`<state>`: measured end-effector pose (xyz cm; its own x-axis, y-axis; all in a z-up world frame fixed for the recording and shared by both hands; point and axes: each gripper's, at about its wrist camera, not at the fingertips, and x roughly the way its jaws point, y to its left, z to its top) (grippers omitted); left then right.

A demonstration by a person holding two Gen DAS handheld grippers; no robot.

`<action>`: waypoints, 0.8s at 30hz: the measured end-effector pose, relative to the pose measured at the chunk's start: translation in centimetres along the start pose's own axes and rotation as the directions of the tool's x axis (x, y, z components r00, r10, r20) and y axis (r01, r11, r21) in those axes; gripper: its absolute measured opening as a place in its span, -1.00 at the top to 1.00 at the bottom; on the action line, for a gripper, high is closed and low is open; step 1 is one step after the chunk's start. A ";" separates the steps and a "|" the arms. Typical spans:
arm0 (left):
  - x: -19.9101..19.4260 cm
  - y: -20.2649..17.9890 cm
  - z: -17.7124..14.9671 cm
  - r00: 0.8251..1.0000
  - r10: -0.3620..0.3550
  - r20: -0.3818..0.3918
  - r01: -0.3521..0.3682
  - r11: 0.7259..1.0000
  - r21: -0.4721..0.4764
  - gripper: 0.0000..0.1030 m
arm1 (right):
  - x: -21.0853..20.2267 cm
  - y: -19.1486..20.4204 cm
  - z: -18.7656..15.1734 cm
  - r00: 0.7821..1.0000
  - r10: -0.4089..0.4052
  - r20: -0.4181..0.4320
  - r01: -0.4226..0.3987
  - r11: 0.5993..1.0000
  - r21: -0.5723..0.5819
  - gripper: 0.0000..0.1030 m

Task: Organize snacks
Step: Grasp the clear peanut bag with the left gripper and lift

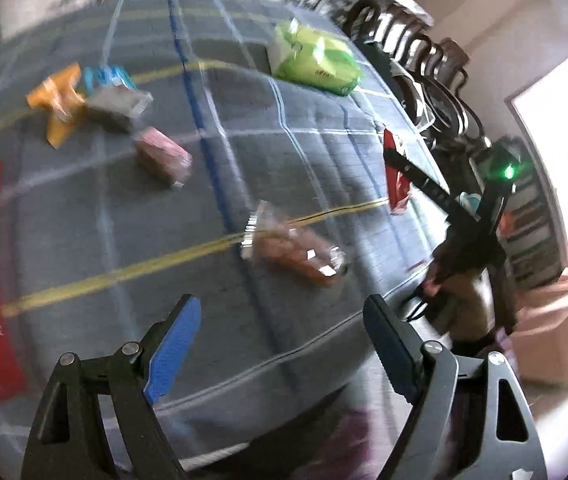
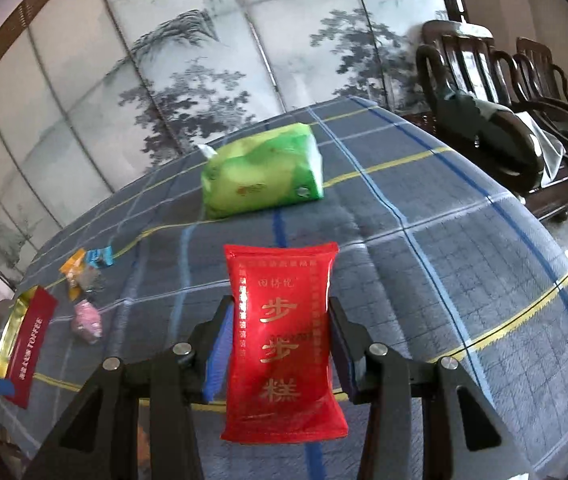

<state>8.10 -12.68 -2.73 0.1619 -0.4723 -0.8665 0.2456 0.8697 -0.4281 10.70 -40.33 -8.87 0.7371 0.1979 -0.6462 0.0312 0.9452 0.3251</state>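
You have a table cloth [image 2: 424,264] in grey-blue check, ruled with pale blue, deep blue and yellow lines. The packet [image 2: 281,344] between your right gripper's [image 2: 279,344] pads is glossy red with gold characters. The large pack [image 2: 261,172] behind it is light green. To the left, the box lid [image 2: 29,344] is dark red with white lettering and a gold edge. Small sweets nearby: orange [image 1: 57,100], blue-and-white [image 1: 107,76], grey [image 1: 117,106], pink [image 1: 161,154]. One brown snack in clear wrap [image 1: 296,250]. Your left gripper [image 1: 279,348] shows one blue pad, black frame. The wall panels [image 2: 187,52] carry grey ink-painted trees.
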 end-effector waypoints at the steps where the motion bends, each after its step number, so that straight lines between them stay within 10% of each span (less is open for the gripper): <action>1: 0.8 -0.2 0.6 0.999 -0.026 -0.022 0.025 0.998 -0.050 -0.51 | 0.3 -0.3 0.0 1.000 -0.005 -0.001 0.005 1.000 0.007 0.13; 9: 6.9 -1.6 2.5 0.982 -0.038 -0.187 -0.012 0.966 -0.258 -0.18 | 1.6 -1.1 0.3 0.999 0.030 0.023 -0.031 0.999 0.041 0.13; 24: 10.5 -3.3 3.7 0.972 0.140 -0.186 -0.205 0.894 -0.399 -0.25 | 0.6 -1.6 -0.1 0.985 0.161 0.067 -0.164 0.985 0.049 0.13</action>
<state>12.54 -21.03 -9.43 0.0139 -0.3106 -0.9504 -0.1952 0.9314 -0.3073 11.00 -41.67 -9.83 0.7758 0.3297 -0.5381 -0.0574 0.8860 0.4602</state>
